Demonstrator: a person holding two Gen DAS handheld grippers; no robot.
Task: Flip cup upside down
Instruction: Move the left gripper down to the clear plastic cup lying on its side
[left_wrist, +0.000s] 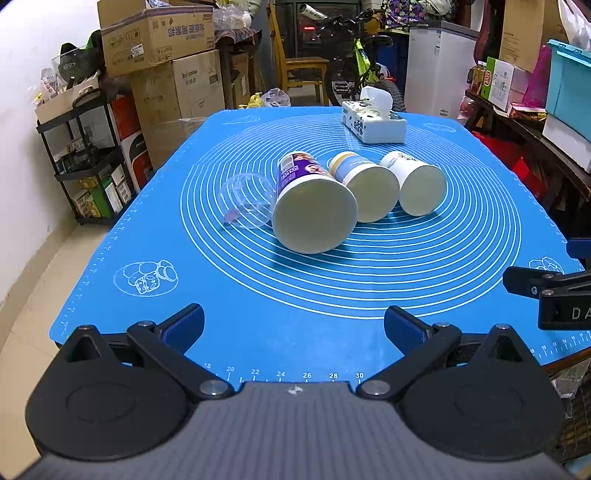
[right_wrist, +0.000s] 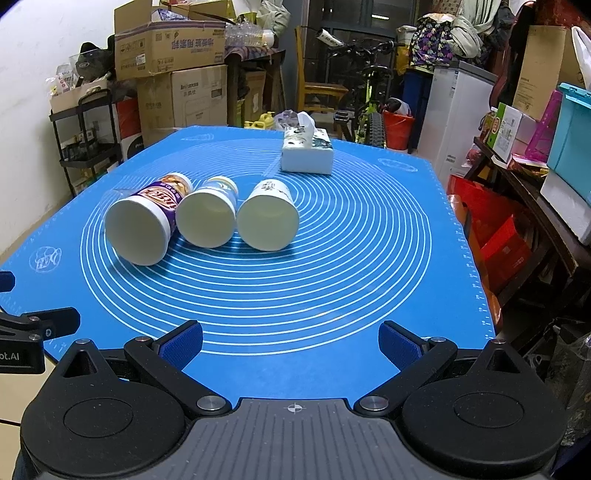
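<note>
Cups: three paper cups lying on their sides mid-counter, purple cup (left_wrist: 314, 206), blue-banded cup (left_wrist: 364, 190), white cup (left_wrist: 417, 184), touching in a row, mouths toward the tools.
Left tool (left_wrist: 294, 325): spread wide, holding nothing.
Right tool (right_wrist: 290, 341): same, spread and empty.
Risk: they're round, so nudging one probably rolls its neighbours.
Also: the clear plastic cup (left_wrist: 247, 201) sits right against the purple one and is easy to knock.

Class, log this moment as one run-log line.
left gripper open | right gripper open | three paper cups on side | clear cup beside | none grasped
</note>
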